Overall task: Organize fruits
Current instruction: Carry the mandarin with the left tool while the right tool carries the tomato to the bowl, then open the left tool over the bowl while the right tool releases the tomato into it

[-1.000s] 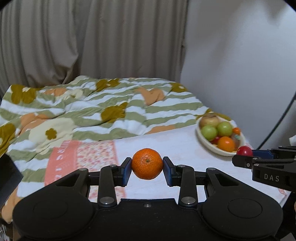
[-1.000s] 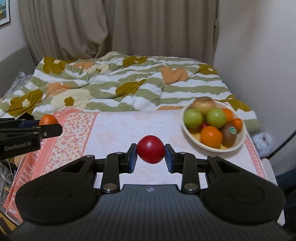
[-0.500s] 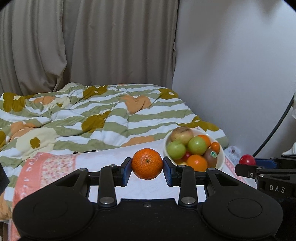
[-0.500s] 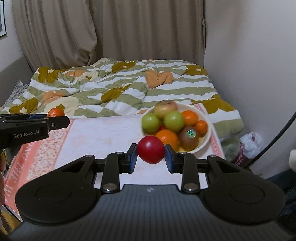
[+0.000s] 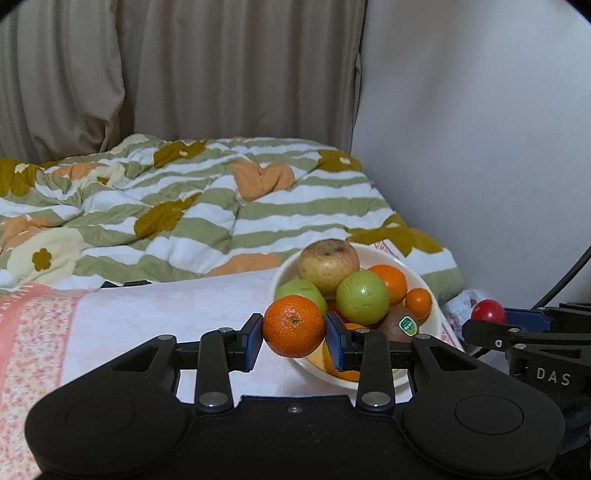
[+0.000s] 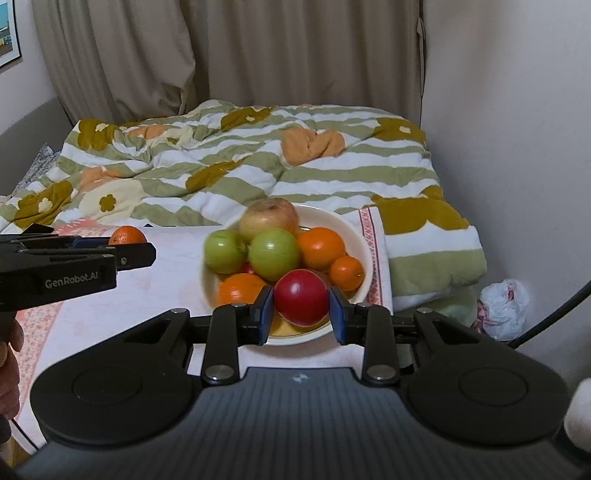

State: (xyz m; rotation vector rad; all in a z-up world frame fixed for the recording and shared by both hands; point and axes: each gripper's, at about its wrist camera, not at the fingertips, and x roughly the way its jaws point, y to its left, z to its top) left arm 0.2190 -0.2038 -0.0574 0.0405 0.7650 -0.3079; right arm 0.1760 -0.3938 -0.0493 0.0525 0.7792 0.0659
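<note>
Green apples (image 6: 273,253): two; bowl (image 6: 360,236): one.

beige curtains (image 6: 229,55) hang in folds across the back of the room, meeting a plain white wall (image 5: 480,129) on the right. a bed below them is covered by a rumpled quilt (image 6: 258,162) striped green and white with mustard flowers and orange hearts. a framed picture (image 6: 8,33) hangs at far left.
</note>
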